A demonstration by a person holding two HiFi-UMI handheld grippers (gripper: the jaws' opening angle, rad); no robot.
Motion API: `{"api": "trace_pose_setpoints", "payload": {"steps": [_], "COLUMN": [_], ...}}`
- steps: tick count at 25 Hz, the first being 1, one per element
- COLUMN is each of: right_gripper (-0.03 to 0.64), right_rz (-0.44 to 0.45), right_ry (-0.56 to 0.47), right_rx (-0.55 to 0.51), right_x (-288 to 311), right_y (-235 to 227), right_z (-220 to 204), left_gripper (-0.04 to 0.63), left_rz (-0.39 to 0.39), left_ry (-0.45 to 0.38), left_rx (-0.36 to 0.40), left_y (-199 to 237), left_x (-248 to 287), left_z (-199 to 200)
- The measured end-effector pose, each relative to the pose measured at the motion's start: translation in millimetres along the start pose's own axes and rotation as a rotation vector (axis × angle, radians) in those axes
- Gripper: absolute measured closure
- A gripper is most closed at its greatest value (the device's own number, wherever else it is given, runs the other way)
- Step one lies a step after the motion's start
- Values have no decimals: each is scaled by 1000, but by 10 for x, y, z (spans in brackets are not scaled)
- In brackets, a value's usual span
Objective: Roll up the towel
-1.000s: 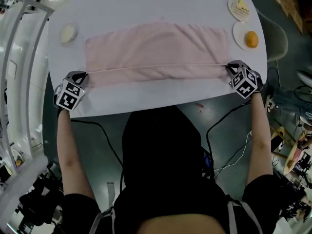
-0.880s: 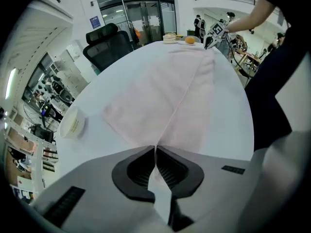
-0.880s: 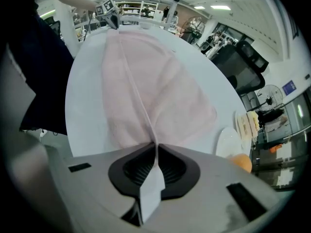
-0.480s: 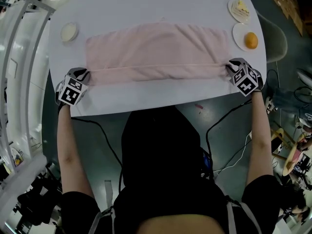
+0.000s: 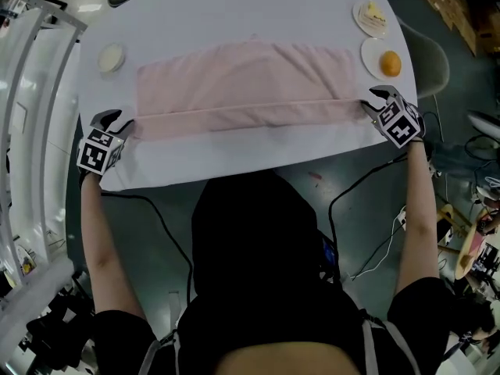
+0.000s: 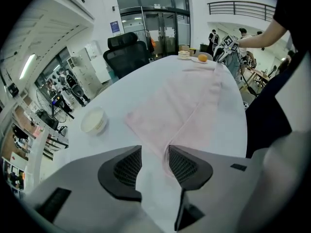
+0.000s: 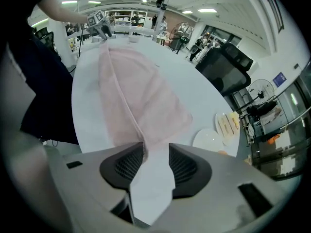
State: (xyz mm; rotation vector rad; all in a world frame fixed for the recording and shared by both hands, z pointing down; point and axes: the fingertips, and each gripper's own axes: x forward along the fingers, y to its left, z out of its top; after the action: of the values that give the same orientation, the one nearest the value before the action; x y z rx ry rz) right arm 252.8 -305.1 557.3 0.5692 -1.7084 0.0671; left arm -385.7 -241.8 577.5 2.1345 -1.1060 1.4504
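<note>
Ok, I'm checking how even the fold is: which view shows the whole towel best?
The head view: the towel lies in full from above, both ends and the fold edge visible. Each gripper view looks along it from one end, so the far end shrinks.

A black office chair (image 6: 127, 50) stands beyond the white table (image 6: 121, 87).

Pale pink towel (image 5: 242, 80), white table (image 5: 234, 10), orange fruit (image 5: 390, 63), white plate (image 5: 369, 53)
</note>
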Motion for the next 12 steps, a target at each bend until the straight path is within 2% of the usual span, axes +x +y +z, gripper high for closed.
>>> {"api": "trace_pose_setpoints", "payload": {"steps": [5,9,12], "right_gripper": [439,439,439], "right_rz": [137,150,151], "right_ry": [79,97,80], "right_rx": [-10,-11,-19], "right_x": [-63,-142,-159], "right_y": [189,162,210], "right_z": [-156,-211,-188], "left_gripper": [417,417,417], "left_rz": [-37,-73,-69], "left_ry": [29,37,27], "left_rx": [47,65,81], "left_y": [-87,-126,-121], "left_x": [-47,-142,-221], "left_z": [-57,-46,-23]}}
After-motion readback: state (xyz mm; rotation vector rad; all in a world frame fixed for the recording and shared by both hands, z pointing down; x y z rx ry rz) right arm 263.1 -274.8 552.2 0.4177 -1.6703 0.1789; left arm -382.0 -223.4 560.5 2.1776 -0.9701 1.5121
